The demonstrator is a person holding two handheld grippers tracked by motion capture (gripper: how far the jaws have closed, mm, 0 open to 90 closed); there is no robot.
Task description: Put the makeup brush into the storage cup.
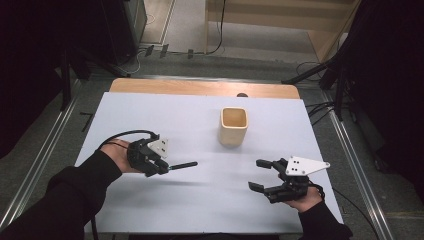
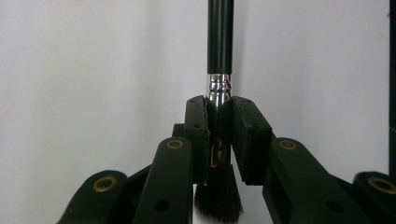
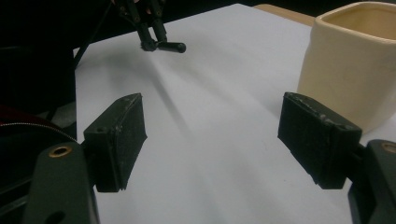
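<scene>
Nearest the camera in the left gripper view, dark bristles of a makeup brush point(image 2: 218, 140) hung below the left claw point(image 2: 219, 135), whose jaws were clamped on its silver ferrule. The brush was held above the desk point(image 1: 200, 200) near its left edge, handle pointing toward the beige cup point(image 1: 233, 126). The right claw point(image 1: 259, 175) hovered near the right edge, jaws wide apart, holding nothing.

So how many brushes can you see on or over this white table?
1: a black-handled makeup brush with a silver ferrule, clamped in the left gripper above the table's left side. The cream square cup may hide more inside.
</scene>
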